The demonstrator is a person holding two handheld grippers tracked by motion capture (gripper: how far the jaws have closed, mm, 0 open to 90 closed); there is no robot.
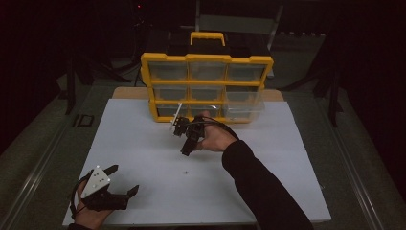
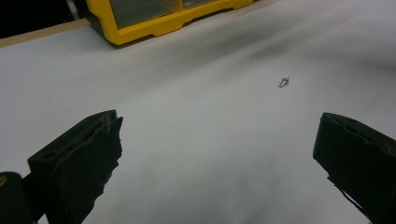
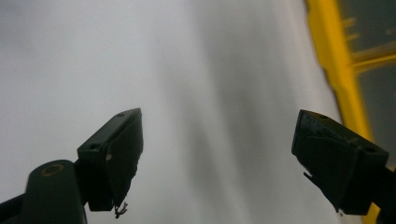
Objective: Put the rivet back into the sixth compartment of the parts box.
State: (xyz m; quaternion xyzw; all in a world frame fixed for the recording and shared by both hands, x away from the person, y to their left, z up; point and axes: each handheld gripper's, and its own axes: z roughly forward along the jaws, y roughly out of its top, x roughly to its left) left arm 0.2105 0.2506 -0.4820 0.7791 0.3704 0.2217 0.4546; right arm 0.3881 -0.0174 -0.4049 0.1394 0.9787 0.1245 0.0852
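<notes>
A tiny metal screw (image 1: 186, 172) lies alone on the white board (image 1: 143, 143), and it also shows in the left gripper view (image 2: 284, 82), ahead and right of the jaws. My left gripper (image 1: 123, 179) rests near the board's front left corner. Its jaws stand wide open with nothing between them (image 2: 219, 123). A hand holds my right gripper (image 1: 182, 139) turned on its side just in front of the yellow organizer (image 1: 207, 86). It is open and empty (image 3: 217, 116) over bare white surface. The organizer's yellow frame (image 3: 334, 70) runs along its right.
The organizer stands upright at the back centre, with clear drawers and a yellow handle (image 1: 207, 37). Its bottom right drawer (image 1: 244, 108) seems to stick out. A corner of the organizer (image 2: 149, 18) shows ahead of the left gripper. Dark floor and stands surround the table.
</notes>
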